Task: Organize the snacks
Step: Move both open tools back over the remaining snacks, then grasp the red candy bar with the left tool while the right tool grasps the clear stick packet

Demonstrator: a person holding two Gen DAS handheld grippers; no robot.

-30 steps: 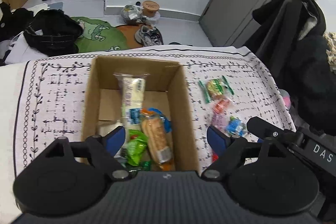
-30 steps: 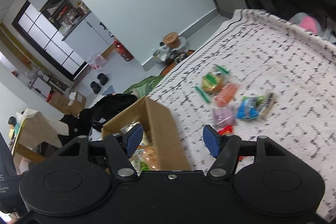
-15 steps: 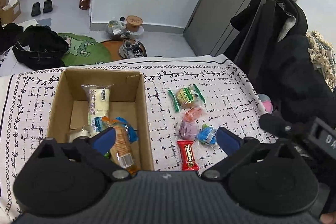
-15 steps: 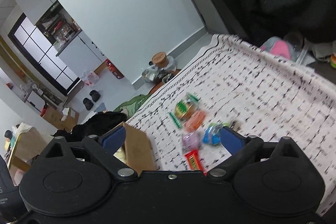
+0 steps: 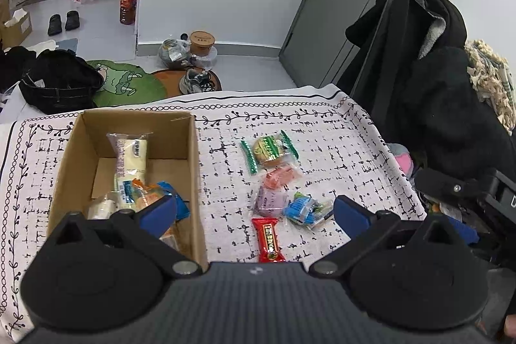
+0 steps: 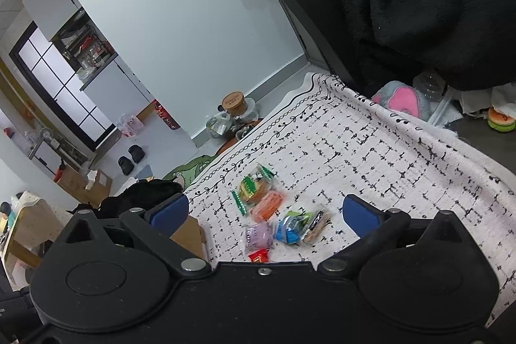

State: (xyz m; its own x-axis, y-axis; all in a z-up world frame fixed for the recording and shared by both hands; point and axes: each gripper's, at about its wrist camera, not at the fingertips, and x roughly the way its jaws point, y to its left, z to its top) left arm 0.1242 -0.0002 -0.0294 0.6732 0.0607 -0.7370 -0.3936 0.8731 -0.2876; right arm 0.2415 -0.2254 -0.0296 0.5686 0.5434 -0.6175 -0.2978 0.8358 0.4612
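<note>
Both grippers hang above the tablecloth (image 5: 338,144), jaws spread wide, nothing between them — left gripper (image 5: 254,216), right gripper (image 6: 265,210). Cardboard box (image 5: 193,182) sits on the cloth's left part, several wrapped snacks inside. Just right of it, five loose packets lie clustered: green-edged bun (image 5: 269,150), orange (image 5: 280,176), purple (image 5: 269,199), blue (image 5: 304,209), red bar (image 5: 267,239) nearest.

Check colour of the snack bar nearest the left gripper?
Red wrapper with a green-and-gold label: snack bar, clearest in the left wrist view.
</note>
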